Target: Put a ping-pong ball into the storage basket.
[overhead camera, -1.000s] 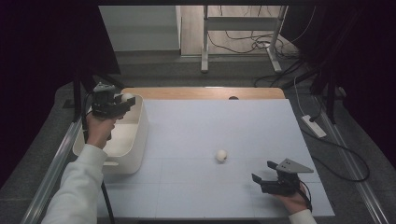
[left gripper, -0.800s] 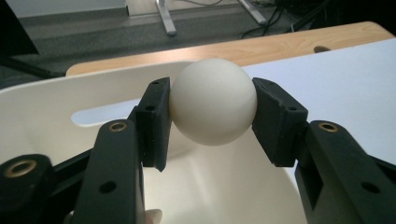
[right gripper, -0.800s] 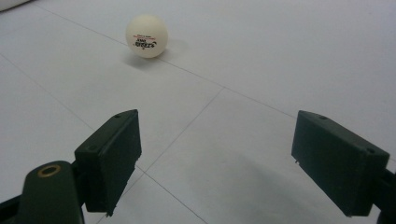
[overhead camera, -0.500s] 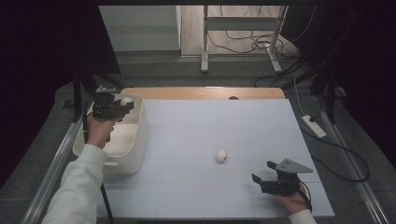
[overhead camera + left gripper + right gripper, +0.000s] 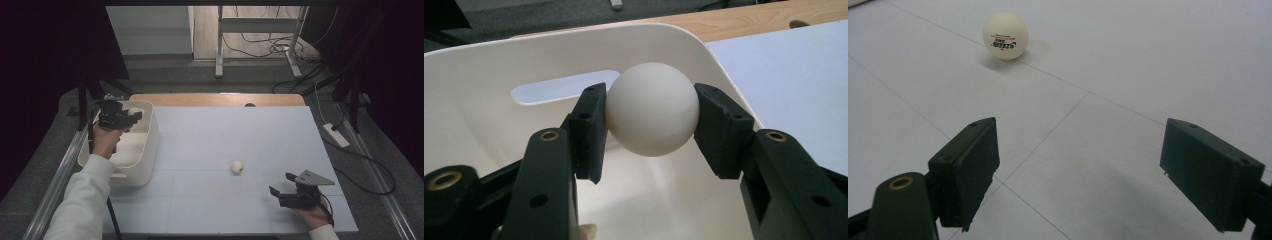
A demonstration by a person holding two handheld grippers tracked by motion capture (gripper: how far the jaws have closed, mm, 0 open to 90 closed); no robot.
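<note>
My left gripper [image 5: 651, 117] is shut on a white ball [image 5: 652, 108] and holds it above the inside of a white bin [image 5: 484, 115]. From the high view that gripper [image 5: 134, 116] hangs over the bin [image 5: 145, 155] at the table's left side, the held ball [image 5: 134, 112] showing pale at its tip. A second white ball [image 5: 237, 166] with small print lies loose on the white table top. My right gripper [image 5: 282, 186] rests low near the front right, jaws wide apart, nothing between them. In the right gripper view the loose ball [image 5: 1005, 36] lies ahead and left of the open gripper [image 5: 1080, 170].
The white table top [image 5: 225, 130] has a wooden strip [image 5: 215, 99] along its far edge. A power strip [image 5: 335, 135] and cables lie on the floor to the right. A metal rail [image 5: 55, 185] runs along the left side by the bin.
The left gripper with its ball has sunk slightly over the bin. The right gripper and the loose ball have stayed where they were.
</note>
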